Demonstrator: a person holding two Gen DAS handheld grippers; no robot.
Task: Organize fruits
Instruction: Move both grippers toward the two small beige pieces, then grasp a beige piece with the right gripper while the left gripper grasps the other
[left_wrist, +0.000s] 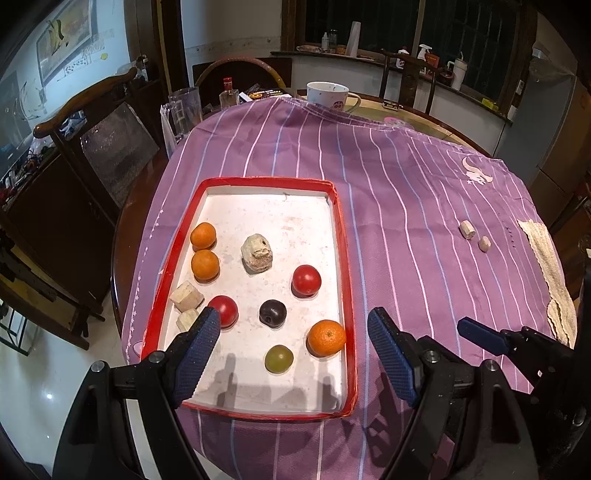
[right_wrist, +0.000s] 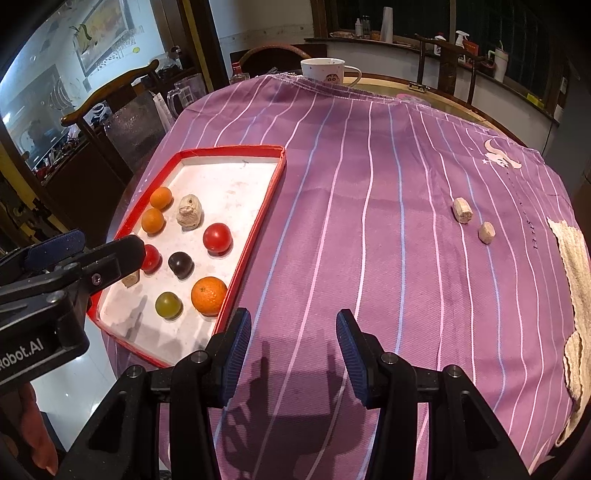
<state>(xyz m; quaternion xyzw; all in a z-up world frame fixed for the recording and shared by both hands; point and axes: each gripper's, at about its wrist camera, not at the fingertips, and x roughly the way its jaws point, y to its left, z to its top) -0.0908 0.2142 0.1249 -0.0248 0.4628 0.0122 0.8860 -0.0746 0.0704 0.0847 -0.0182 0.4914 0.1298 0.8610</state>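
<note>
A red-rimmed white tray (left_wrist: 344, 258) lies on the purple striped cloth and holds three oranges (left_wrist: 326, 337), two red tomatoes (left_wrist: 306, 280), a dark plum (left_wrist: 272, 312), a green fruit (left_wrist: 279, 358) and beige lumps (left_wrist: 257, 253). My left gripper (left_wrist: 295, 350) hovers open over the tray's near end, with the green fruit and one orange showing below its gap. My right gripper (right_wrist: 293, 350) stands open over bare cloth to the right of the tray (right_wrist: 258, 221), nothing between its pads. Two small beige pieces (right_wrist: 463, 209) lie on the cloth at the far right.
A pale knitted towel (right_wrist: 576, 295) hangs at the table's right edge. A white mug (right_wrist: 325, 72) stands at the cloth's far edge, with a glass pitcher (left_wrist: 183, 110) and a bottle (left_wrist: 229, 94) at the far left. Wooden chairs ring the round table.
</note>
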